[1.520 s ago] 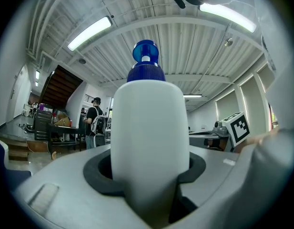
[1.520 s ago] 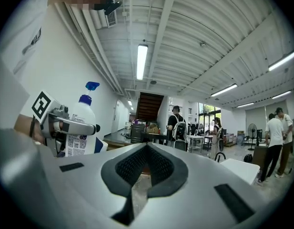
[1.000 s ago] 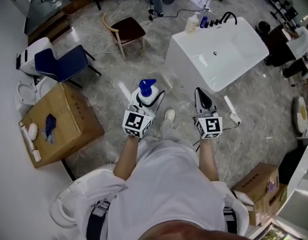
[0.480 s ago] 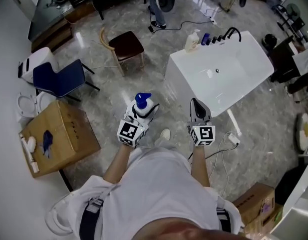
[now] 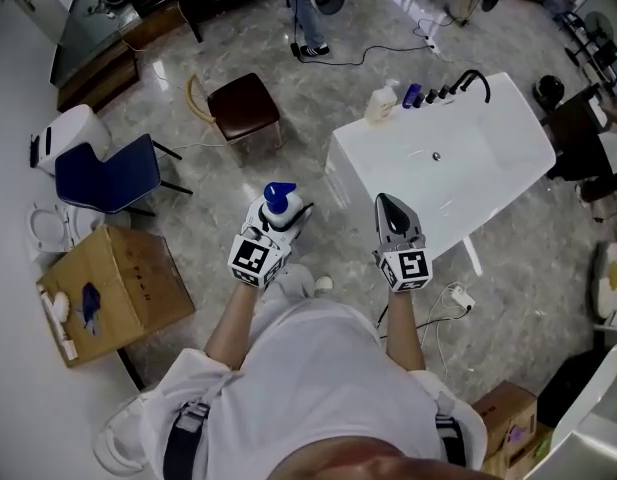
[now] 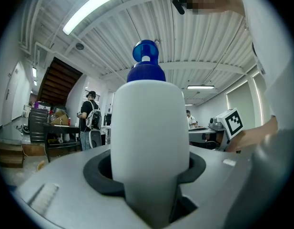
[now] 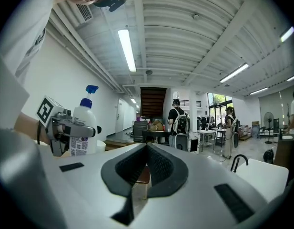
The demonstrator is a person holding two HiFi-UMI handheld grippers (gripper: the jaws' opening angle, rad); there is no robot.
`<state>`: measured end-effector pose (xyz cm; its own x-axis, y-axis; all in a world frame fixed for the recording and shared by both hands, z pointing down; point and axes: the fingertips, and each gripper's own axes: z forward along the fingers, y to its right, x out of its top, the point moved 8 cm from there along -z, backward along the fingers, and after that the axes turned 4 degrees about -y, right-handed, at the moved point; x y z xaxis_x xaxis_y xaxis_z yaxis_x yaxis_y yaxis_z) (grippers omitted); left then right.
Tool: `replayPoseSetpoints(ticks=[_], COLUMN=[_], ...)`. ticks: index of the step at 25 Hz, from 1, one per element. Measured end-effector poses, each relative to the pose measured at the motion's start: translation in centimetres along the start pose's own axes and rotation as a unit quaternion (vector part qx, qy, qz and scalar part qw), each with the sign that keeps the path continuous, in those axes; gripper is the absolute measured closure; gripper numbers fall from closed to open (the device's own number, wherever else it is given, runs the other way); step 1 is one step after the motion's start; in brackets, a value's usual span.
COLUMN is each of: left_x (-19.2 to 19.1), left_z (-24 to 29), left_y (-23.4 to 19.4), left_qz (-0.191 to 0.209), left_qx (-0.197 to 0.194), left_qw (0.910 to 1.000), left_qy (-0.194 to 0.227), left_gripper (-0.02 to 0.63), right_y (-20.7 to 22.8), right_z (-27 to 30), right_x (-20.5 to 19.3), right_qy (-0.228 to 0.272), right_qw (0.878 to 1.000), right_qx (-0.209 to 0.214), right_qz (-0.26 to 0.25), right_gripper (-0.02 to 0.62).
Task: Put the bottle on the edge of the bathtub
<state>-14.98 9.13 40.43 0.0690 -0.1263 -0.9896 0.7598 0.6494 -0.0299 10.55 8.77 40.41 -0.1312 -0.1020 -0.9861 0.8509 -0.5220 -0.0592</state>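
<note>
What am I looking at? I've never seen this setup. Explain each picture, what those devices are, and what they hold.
There is no robot here. A person holds a hand-operated claw in each hand. The top-down picture comes from a camera on the person's head. The other two come from cameras riding on each claw, looking along its jaws. The left claw is clamped on an upright white bottle with a blue cap. The right claw is shut and empty. Ahead, on the marble floor, stands a white bathtub, with a pale bottle and a black faucet at its far end. A cardboard box, a blue chair and a brown chair stand to the left.
</note>
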Motion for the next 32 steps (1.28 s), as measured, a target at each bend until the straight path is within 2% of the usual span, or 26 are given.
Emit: replayPoseSetpoints(ticks=[3,6,15,19,24,32], left_x=[0.6,1.0,1.8,1.7,1.6,1.0], left_z=[3.1,6.2,15.6,19.9,24.8,32.0], left_y=[-2.8,-5.7,-15.6,-18.7,-20.7,-20.7], left_qz=[-0.001,0.004,0.013,0.021,0.035,0.045], left_qx=[0.004,-0.003,-0.068,-0.101,-0.128,-0.151], left_qw=[1.0000,1.0000,0.9976,0.9946,0.9910,0.9873], left_qy=[-0.005,-0.006,0.011,0.011,0.015,0.023], left_gripper=[0.357,0.357,0.357,0.357,0.357,0.357], right_y=[1.3,2.8,7.2,9.3,11.6,14.9], right_z=[3.4,6.9,17.0,19.8,22.7,25.4], right_x=[0.6,1.0,1.0,1.4,2.4,1.2], right_qy=[-0.003,0.000,0.011,0.007,0.005,0.003], right_qw=[1.000,1.000,0.996,0.993,0.989,0.989], right_qx=[0.014,0.008,-0.083,-0.118,-0.144,-0.149], right_qz=[-0.001,0.002,0.012,0.024,0.020,0.016], right_gripper=[0.594,0.594,0.595,0.594,0.595,0.595])
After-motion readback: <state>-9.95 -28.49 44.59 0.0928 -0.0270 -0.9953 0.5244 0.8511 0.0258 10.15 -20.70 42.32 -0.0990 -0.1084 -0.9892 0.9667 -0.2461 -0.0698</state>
